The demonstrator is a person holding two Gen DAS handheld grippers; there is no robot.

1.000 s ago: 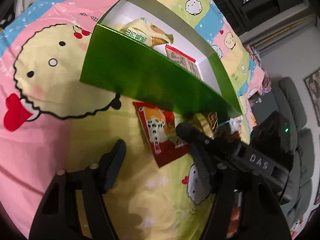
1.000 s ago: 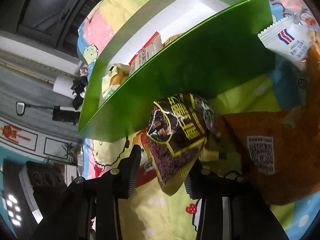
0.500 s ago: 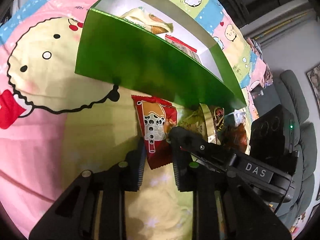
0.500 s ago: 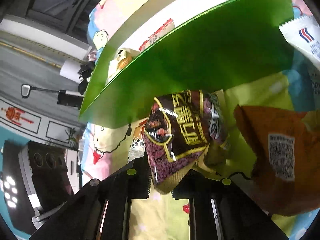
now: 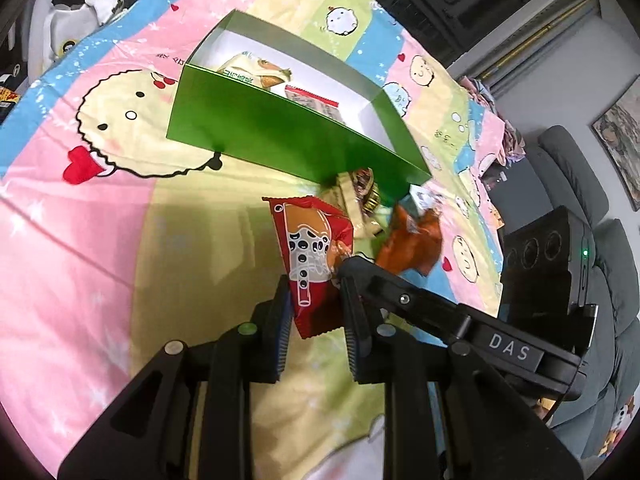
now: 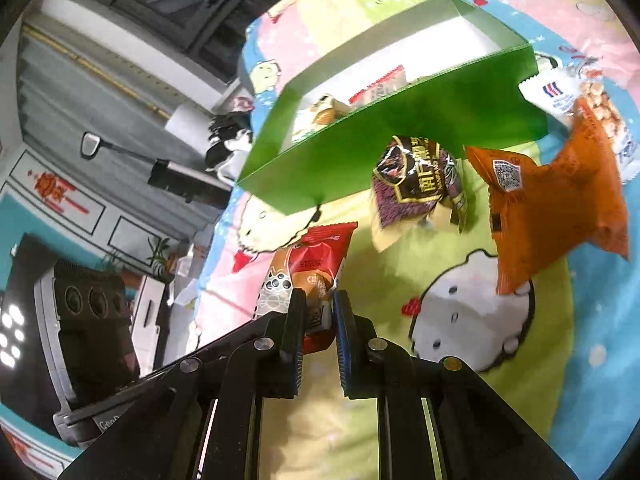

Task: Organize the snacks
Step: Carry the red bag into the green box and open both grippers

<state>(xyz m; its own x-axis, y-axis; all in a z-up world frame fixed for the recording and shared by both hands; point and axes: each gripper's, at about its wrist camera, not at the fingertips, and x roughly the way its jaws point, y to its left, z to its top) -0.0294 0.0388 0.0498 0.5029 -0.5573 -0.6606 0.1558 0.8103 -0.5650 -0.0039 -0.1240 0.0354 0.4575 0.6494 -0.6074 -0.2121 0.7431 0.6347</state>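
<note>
Between both claws' pads, red snack packet point(image 5: 314, 256)

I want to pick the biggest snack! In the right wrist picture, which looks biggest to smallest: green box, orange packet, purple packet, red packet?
1. green box
2. orange packet
3. purple packet and red packet: they look about alike. The red one is nearer the camera and partly hidden, so I won't rank them.
</note>
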